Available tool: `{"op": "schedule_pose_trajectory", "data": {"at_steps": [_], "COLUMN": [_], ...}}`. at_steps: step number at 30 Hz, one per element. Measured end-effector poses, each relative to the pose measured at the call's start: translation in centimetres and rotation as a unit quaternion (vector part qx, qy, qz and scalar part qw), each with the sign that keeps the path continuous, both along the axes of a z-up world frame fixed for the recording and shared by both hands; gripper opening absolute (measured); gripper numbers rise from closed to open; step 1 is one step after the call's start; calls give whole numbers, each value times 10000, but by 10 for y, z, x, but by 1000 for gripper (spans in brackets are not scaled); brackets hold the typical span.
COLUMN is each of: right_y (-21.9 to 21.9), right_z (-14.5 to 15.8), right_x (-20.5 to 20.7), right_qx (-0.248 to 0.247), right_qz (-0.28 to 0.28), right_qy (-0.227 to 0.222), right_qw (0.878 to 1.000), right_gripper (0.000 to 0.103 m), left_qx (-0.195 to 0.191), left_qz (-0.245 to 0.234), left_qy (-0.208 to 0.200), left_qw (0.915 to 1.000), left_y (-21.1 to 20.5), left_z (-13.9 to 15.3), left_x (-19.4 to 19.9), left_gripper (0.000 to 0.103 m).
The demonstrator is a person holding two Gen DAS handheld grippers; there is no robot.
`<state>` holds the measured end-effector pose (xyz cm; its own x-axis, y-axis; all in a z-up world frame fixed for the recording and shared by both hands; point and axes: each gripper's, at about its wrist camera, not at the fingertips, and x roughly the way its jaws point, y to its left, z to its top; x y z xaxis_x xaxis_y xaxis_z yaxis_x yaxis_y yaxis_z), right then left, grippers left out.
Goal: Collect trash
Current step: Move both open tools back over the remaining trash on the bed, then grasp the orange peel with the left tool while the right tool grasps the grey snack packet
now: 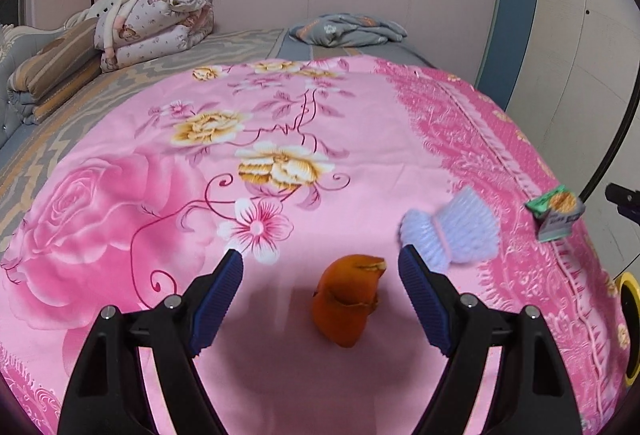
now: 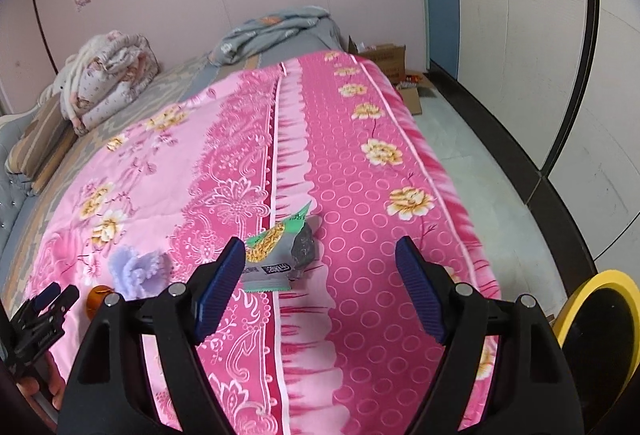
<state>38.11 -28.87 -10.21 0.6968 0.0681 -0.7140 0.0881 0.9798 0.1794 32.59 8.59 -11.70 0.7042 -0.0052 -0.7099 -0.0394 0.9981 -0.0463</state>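
Left gripper spread, nothing pinched, above the orange peel on the pink bedspread. Right gripper spread above the snack wrapper at the bedspread's right edge. Only the right view shows the floor's cardboard boxes.

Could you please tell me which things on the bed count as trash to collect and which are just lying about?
Trash, by the look of it:
- orange peel
- snack wrapper
- possibly the lilac fluffy item, though what it is I cannot tell

Lying about:
- folded quilt
- grey blanket
- cardboard boxes
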Motion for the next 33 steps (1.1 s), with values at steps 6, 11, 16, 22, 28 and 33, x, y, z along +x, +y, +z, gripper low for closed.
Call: {"op": "schedule_pose_trajectory", "data": {"at_steps": [6,11,16,22,28,33], "right_y": [12,22,33,44,56,62], "right_z": [-21,-37,-47,-53,-52,-45], "right_x": [20,34,41,44,43,37], "right_qx": [-86,-101,-132,-131,53,99], "right_qz": [12,99,224,421,755,932], "right_qy": [202,351,414,443,426,257], "right_qw": [9998,9993,9988,9980,9962,9953], "right_gripper": [74,70,63,48,22,16], "left_qx": [26,38,67,99,-43,-76], "left_qz": [-63,-241,-417,-550,-515,-448], "left_qy": [161,297,432,593,517,463], "left_qw": [9998,9993,9982,9967,9973,9979], "left_y": [0,-5,-11,-18,-14,-12], "left_z": [-19,-30,-38,-50,-47,-44], "left_x": [8,14,20,27,26,25], "left_gripper": [77,76,64,37,29,28]}}
